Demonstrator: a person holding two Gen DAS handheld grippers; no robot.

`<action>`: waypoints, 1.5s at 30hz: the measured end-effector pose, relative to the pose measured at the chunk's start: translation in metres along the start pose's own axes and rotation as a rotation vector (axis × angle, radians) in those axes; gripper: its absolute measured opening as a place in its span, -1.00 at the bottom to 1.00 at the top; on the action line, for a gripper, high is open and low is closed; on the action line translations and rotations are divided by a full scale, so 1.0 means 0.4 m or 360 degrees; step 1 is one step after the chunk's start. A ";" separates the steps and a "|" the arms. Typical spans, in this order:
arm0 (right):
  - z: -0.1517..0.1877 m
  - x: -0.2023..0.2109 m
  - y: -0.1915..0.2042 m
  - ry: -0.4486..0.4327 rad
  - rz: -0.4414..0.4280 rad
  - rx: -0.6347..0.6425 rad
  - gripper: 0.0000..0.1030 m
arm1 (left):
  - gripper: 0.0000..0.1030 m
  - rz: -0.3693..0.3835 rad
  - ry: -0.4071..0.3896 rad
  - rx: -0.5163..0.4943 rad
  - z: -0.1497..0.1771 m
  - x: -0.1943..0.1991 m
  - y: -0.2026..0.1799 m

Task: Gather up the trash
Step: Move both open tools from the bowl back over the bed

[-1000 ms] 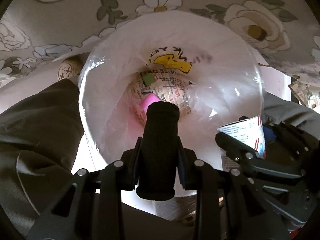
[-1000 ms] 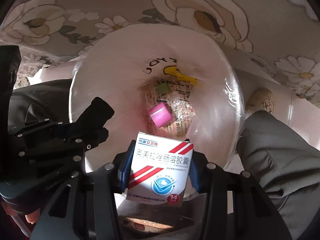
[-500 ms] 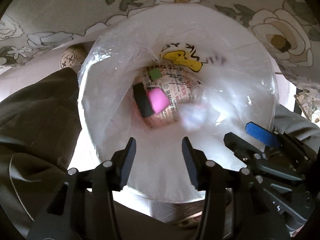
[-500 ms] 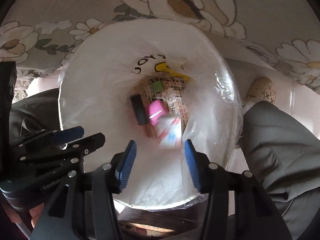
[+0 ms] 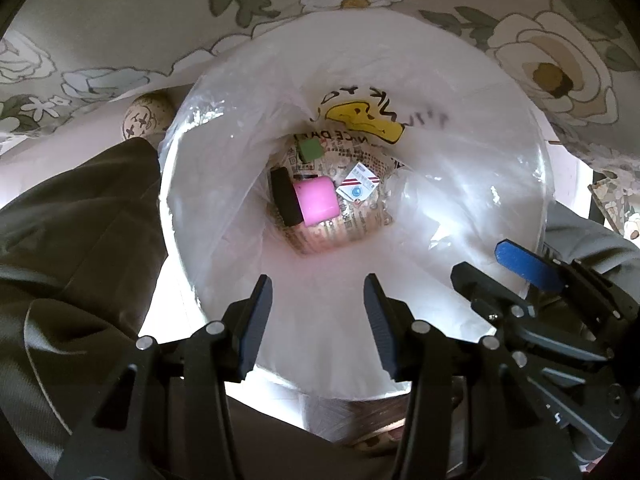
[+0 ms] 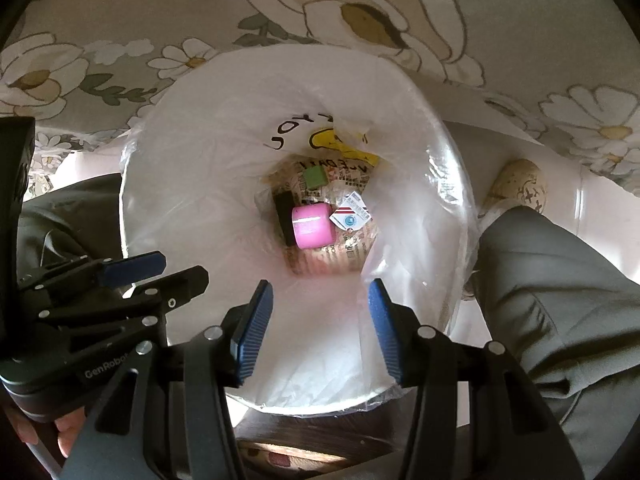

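Both the left claw (image 5: 318, 312) and right claw (image 6: 320, 320) had just released over the lined bin (image 5: 520, 208), so the black roll (image 5: 285, 197) and medicine box (image 5: 357, 187) lay at its bottom beside a pink block (image 5: 316, 203), safely collected.

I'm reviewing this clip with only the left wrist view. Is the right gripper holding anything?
Observer: No. The right gripper is open, with nothing between its blue pads.
Operator: What is to the right of the bin?
Observer: A pale shoe stands on the floor beside the lined bin.
Operator: Is the holder's hand visible anywhere?
Observer: Yes. Bare fingers show under the body of the left gripper.
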State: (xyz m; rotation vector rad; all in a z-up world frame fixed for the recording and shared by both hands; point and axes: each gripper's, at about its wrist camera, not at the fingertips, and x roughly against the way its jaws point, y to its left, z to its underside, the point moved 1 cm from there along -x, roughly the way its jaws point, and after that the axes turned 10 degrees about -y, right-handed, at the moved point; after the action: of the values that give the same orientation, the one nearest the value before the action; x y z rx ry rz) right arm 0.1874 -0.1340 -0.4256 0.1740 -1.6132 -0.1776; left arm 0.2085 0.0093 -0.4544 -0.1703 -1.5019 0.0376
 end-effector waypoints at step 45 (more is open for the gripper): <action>-0.199 1.001 -0.138 -0.1357 0.0089 0.0314 0.30 | 0.27 0.0029 -0.1229 -0.0402 -0.166 0.864 -0.198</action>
State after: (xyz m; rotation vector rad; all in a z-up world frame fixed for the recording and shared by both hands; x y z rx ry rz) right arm 0.2472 -0.2770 -0.0438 0.2194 -2.4846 -0.0436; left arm 0.2927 -0.0299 -0.1057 -0.4043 -2.2757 -0.0828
